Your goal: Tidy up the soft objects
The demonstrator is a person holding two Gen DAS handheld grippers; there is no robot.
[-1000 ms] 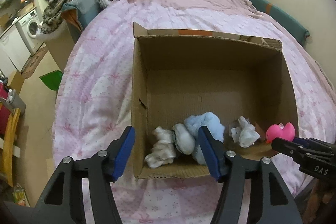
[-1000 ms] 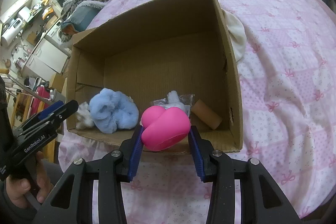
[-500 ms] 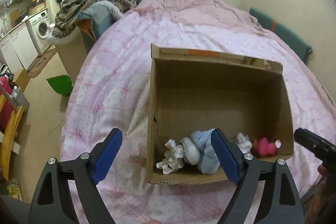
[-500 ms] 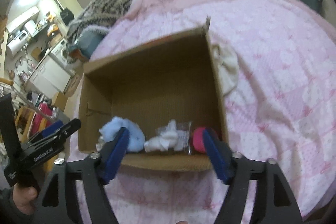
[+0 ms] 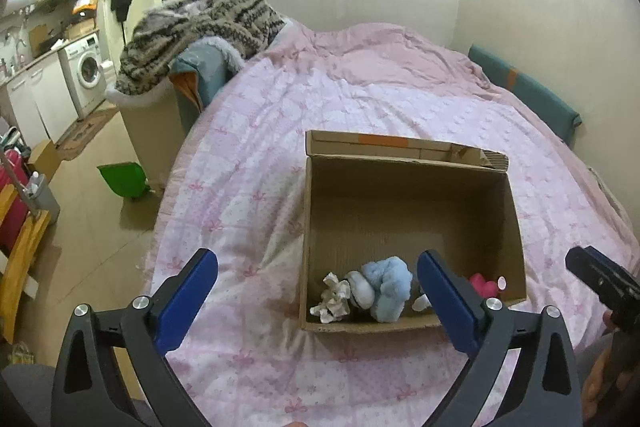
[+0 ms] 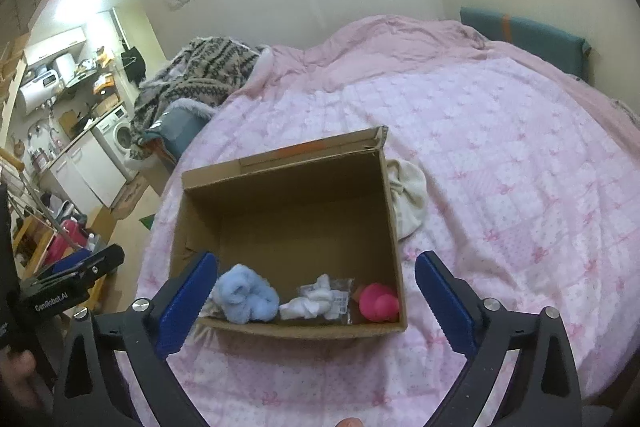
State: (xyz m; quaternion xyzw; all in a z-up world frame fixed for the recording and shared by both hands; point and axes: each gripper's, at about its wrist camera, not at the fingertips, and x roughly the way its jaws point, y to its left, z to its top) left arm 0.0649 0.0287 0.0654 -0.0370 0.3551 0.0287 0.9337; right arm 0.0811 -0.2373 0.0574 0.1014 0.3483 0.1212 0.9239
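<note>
Fig. Both hand-held grippers held above a bed point(image 5: 360, 99), looking down on an open cardboard box point(image 5: 408, 187).

Gripper state: left hand-held gripper point(image 5: 316, 291) spread wide, nothing between its blue pads; right hand-held gripper point(image 6: 316, 291) likewise wide open and empty. Neither touches the box.

Task items: soft objects lie in a row along the near wall of the box, i.e. a blue fluffy toy point(image 6: 246, 297), a white soft item in clear wrap point(image 6: 316, 301) and a pink rounded toy point(image 6: 378, 303). The left view adds a crumpled white piece point(image 5: 334, 297) at the row's left end, just beside the blue toy.

Progress (a judgement, not an observation): most of the sorting looks done, since several items sit inside the box. One candidate is left, a cream cloth point(image 6: 408, 195) lying on the bed, touching the box's right outer wall. Whether it belongs to the task cannot be told.

View differences: right view shows the cream cloth and the wrapped item in full; in the left view the cloth is hidden behind the box wall, and the pink toy is partly covered by a gripper finger. Left view alone shows the crumpled white piece clearly, plus a green bin point(image 5: 124, 179) on the floor.
</note>
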